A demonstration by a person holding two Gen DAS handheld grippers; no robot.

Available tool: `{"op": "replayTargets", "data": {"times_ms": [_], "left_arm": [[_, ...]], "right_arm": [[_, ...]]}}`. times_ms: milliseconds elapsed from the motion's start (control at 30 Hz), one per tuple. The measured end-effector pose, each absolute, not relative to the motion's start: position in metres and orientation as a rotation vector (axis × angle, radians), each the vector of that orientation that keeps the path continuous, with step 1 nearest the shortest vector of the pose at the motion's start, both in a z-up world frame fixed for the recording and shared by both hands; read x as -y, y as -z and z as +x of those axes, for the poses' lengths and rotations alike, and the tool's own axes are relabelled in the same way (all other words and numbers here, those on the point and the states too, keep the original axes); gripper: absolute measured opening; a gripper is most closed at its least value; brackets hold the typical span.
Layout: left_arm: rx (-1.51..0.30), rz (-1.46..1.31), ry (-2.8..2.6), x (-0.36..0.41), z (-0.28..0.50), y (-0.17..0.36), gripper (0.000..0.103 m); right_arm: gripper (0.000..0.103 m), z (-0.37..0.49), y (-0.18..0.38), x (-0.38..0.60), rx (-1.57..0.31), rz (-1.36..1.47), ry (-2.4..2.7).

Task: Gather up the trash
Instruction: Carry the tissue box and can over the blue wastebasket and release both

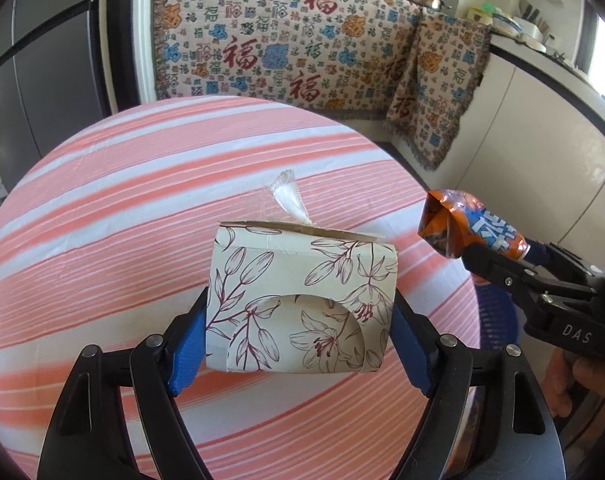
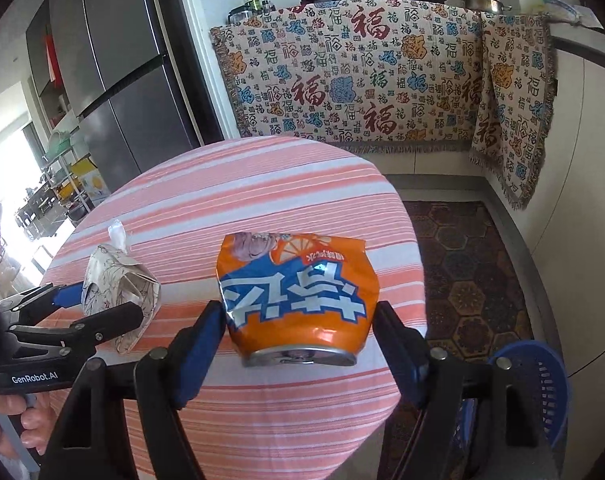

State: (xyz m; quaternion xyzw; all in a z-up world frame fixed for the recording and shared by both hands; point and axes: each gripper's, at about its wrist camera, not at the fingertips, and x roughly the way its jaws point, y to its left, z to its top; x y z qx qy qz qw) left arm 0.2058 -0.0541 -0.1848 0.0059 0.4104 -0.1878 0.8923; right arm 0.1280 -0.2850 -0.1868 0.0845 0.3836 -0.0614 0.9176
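With both claws loaded, we hold the box (image 1: 302,300) pinched in the left claw (image 1: 298,344) and the crushed can (image 2: 298,300) in the right claw (image 2: 300,344), above the tabletop (image 2: 262,184), likely bound for the basket (image 2: 542,392) beside the right claw.

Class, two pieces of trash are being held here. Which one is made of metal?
The crushed orange drink can, held by the right gripper. Its shiny metal rim shows; the other piece, in the left gripper, is a floral cardboard tissue box.
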Motion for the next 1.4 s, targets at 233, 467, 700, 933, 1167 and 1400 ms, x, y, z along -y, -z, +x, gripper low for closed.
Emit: {"op": "replayTargets", "data": {"times_ms": [233,467,700,933,1167,1400], "left_arm": [[-0.840,0.034,0.474,0.110,0.194,0.170,0.082],[-0.847,0.066,0.573,0.180,0.180,0.161,0.082],[-0.869,0.102,0.697,0.272,0.171,0.163,0.082],[-0.918,0.151,0.797,0.359,0.168,0.187,0.082],[-0.955,0.190,0.845,0.410,0.170,0.215,0.082],[-0.995,0.211,0.846,0.436,0.185,0.238,0.082]], "right_arm": [[0.077,0.092,0.169,0.325,-0.749,0.203,0.193],[0.077,0.048,0.151,0.383,-0.716,0.248,0.300],[0.077,0.004,0.149,0.450,-0.711,0.302,0.421],[0.077,-0.028,0.166,0.512,-0.723,0.371,0.514],[0.077,-0.045,0.193,0.562,-0.765,0.469,0.560],[0.077,-0.048,0.213,0.594,-0.805,0.524,0.590]]}}
